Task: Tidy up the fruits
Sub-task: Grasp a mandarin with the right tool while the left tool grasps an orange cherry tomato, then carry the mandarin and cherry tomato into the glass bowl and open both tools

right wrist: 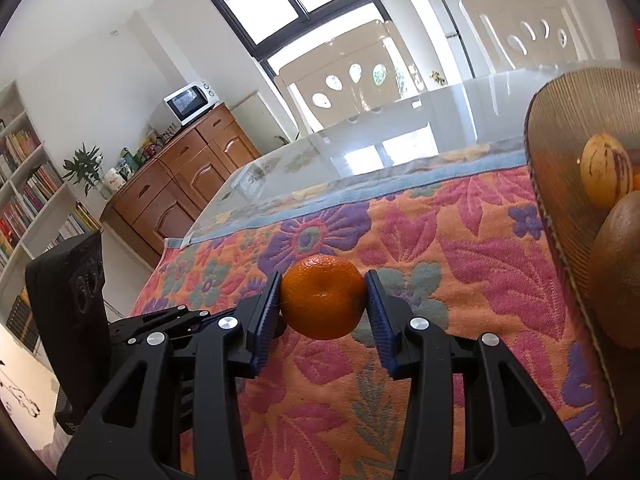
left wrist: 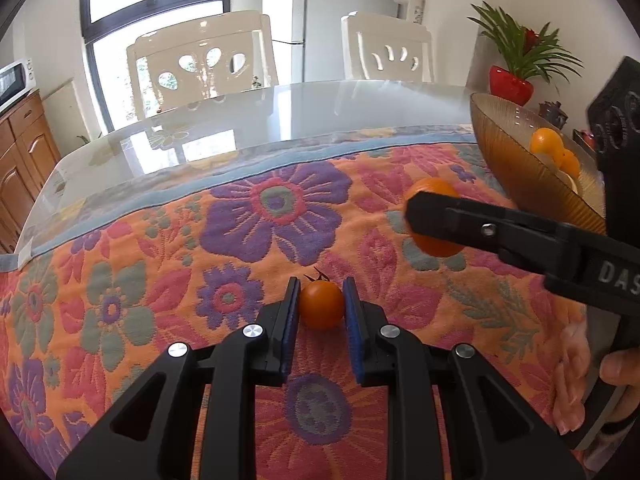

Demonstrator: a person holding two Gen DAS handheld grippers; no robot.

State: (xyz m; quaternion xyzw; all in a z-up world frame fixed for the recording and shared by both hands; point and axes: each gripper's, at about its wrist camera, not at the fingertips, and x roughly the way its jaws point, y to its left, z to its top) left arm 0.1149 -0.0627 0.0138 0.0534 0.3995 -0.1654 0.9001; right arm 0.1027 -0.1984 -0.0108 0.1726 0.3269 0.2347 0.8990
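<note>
A small orange cherry tomato (left wrist: 321,305) with a dark stem lies on the flowered cloth (left wrist: 248,216). My left gripper (left wrist: 322,300) is shut on the tomato, with one blue pad against each side. A mandarin (right wrist: 323,298) sits between the blue pads of my right gripper (right wrist: 324,304), which is shut on it. In the left wrist view the mandarin (left wrist: 436,246) hangs a little above the cloth in the right gripper (left wrist: 416,212), just left of an amber ribbed glass bowl (left wrist: 516,168). The bowl (right wrist: 560,184) holds oranges (left wrist: 546,142), a yellow purple-streaked fruit (right wrist: 606,172) and a brown kiwi (right wrist: 620,276).
The cloth covers the near part of a glass-topped table (left wrist: 280,112). Two white chairs (left wrist: 204,60) stand at its far side. A plant in a red pot (left wrist: 512,84) is behind the bowl. A hand (left wrist: 616,376) holds the right tool. A wooden cupboard with a microwave (right wrist: 190,102) stands at the left.
</note>
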